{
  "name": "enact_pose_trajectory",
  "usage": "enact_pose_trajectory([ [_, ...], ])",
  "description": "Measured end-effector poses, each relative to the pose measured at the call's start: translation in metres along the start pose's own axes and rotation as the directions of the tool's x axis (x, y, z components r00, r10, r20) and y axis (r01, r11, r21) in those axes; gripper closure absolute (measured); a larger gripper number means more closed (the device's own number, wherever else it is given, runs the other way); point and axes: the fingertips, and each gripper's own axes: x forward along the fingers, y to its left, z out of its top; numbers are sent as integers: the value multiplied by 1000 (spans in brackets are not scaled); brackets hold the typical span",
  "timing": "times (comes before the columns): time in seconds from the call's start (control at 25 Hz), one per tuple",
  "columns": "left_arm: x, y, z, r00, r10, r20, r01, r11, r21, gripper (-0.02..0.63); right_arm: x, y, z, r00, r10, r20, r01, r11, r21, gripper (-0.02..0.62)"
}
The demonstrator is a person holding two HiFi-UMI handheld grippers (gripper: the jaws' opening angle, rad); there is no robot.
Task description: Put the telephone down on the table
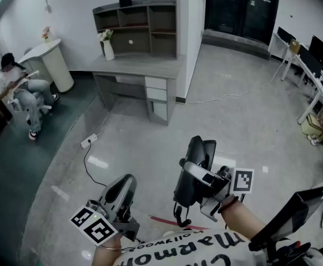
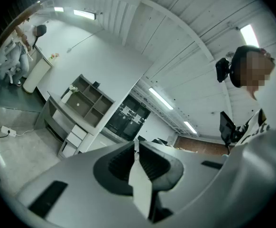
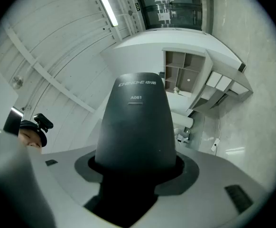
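My right gripper (image 1: 197,173) is shut on a black telephone handset (image 1: 195,148), held in the air above the floor. In the right gripper view the telephone (image 3: 135,122) stands out from between the jaws of the right gripper (image 3: 135,172) and fills the middle; it bears a small printed label. A dark cord (image 1: 178,218) hangs below it. The left gripper (image 1: 126,183) is lower left, shut and empty; in the left gripper view its pads (image 2: 150,163) meet. The grey desk (image 1: 142,65) with a shelf unit stands far ahead by the wall.
A vase of flowers (image 1: 107,46) stands on the desk's left end. A power strip with its cable (image 1: 89,141) lies on the floor. A person (image 1: 23,93) sits at far left beside a white round cabinet (image 1: 53,62). Desks with monitors (image 1: 311,65) line the right side.
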Motion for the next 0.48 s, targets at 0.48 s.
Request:
enact_pose_trajectory([
  [0.48,-4,2,5,1000,-12,-4,12,1000,7,571,8,0,-4,1000,5,9,-5,1000,16,314],
])
